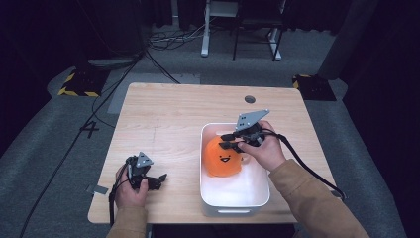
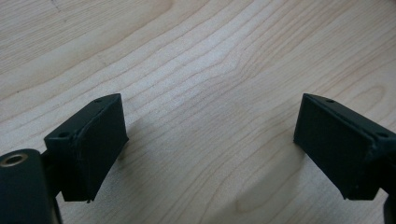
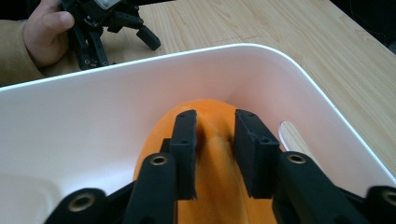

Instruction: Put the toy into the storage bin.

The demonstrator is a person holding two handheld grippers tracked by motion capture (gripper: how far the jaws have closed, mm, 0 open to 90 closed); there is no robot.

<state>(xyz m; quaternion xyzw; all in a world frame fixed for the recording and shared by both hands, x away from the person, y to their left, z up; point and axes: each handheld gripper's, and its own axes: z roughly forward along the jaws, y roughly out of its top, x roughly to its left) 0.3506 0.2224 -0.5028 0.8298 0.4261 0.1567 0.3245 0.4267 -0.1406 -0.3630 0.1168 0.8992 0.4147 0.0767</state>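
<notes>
One wooden table (image 1: 168, 124), one white bin (image 1: 235, 201), one orange plush toy (image 1: 223, 157) and two grippers (image 1: 229, 140) (image 1: 159, 179) are counted.

Tan sleeves (image 1: 307, 198); black jaws with brass-ringed screw holes.

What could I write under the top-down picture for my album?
A right hand-held gripper pinches an orange smiley plush inside a white tub on a wooden table.

Dark studio-like lab: taped floor mounts (image 1: 79, 83) (hazard-striped), trailing cables (image 1: 171, 37).
</notes>
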